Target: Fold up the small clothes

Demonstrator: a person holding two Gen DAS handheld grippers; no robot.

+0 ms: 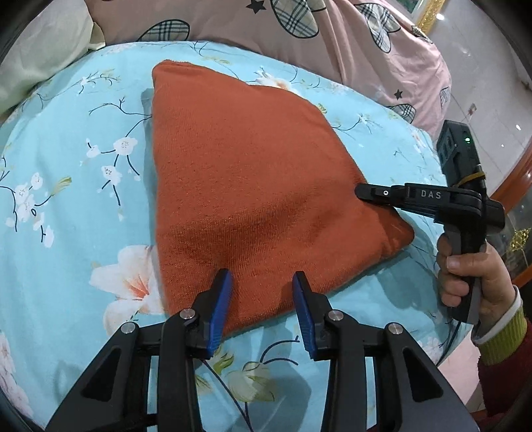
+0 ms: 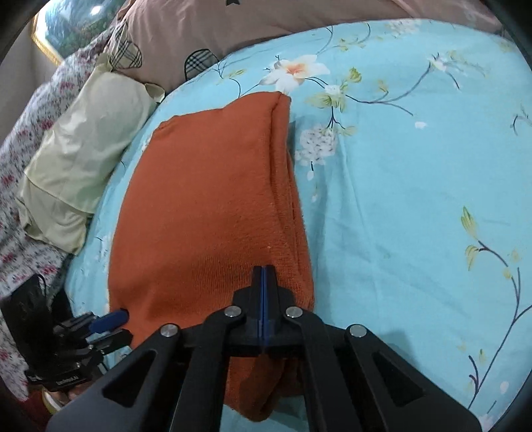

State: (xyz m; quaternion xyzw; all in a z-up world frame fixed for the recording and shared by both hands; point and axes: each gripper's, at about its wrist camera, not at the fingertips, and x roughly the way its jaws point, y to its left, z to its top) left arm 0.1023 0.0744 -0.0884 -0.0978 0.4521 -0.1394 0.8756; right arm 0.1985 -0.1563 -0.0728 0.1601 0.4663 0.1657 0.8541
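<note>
I see the folded rust-orange knit garment point(image 1: 252, 186) lying flat on the bed's light-blue floral quilt point(image 1: 66, 186). In my left wrist view its long axis runs from the near edge away toward the pink patterned bedding point(image 1: 332, 30), narrowing to a far corner. My left hand-held gripper point(image 1: 262, 282) sits at the near edge with its blue pads point(image 1: 221, 309) spread apart, holding nothing. My right hand-held gripper point(image 2: 262, 269) has its fingers pressed together above the garment's right side; I cannot tell whether cloth is pinched. A pale-yellow pillow point(image 2: 83, 149) lies beside the quilt.
</note>
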